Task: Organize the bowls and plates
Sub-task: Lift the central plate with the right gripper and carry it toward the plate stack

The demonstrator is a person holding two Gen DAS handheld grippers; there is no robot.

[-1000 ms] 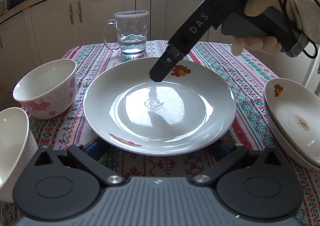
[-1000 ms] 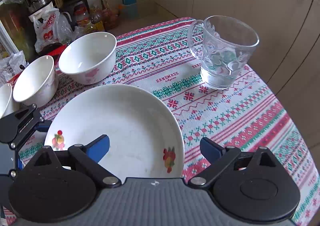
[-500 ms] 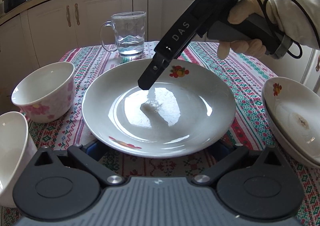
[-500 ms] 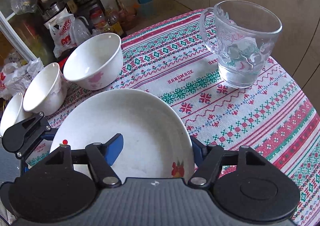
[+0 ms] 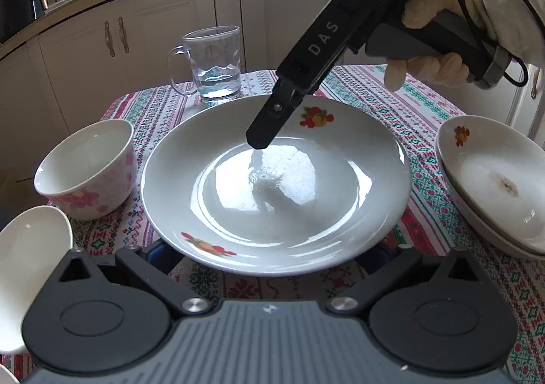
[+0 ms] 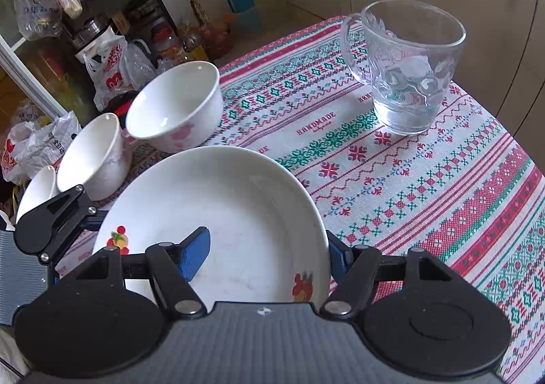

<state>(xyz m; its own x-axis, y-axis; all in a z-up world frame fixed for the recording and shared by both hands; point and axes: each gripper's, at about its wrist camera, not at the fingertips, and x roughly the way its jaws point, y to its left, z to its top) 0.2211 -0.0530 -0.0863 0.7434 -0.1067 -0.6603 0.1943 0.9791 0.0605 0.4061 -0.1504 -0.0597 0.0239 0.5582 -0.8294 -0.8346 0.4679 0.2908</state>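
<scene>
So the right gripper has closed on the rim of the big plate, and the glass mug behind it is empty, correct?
Not quite. The glass mug is not empty: it holds a little water at the bottom, clearest in the left wrist view. The rest stands: the right gripper has one finger inside and one outside the rim of the big plate.

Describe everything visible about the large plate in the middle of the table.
The large plate is round, white and glossy, ceramic-looking, shallow and empty, with small fruit motifs on its rim. It sits upright on the patterned tablecloth. The right gripper straddles its far rim, one blue finger inside, one outside. The left gripper's fingers lie under its near edge; contact there is hidden.
</scene>
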